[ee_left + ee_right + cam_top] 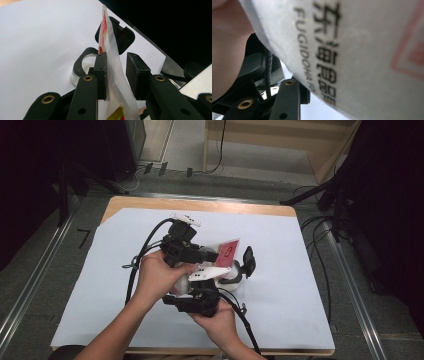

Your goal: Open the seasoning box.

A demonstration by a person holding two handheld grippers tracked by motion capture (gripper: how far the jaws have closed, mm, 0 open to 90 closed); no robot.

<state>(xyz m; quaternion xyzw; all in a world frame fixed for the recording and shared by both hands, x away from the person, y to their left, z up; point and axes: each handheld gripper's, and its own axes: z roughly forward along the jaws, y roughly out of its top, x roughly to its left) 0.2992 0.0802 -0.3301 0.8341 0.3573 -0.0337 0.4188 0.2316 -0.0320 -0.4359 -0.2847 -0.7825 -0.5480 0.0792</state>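
the high view is evenly lit from above: the white sheet reads bright and flat with soft, short shadows, while the corners and both sides fall into near black. the picture is slightly soft and grainy. in the left gripper view the sheet glares pale, the background is black, and the pouch is fairly sharp. in the right gripper view the pouch sits too close, its print blurred.

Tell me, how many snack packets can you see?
1. The red and white packet is held up over the white sheet, between the jaws of the left gripper, above a round container. More may be hidden behind the hands.
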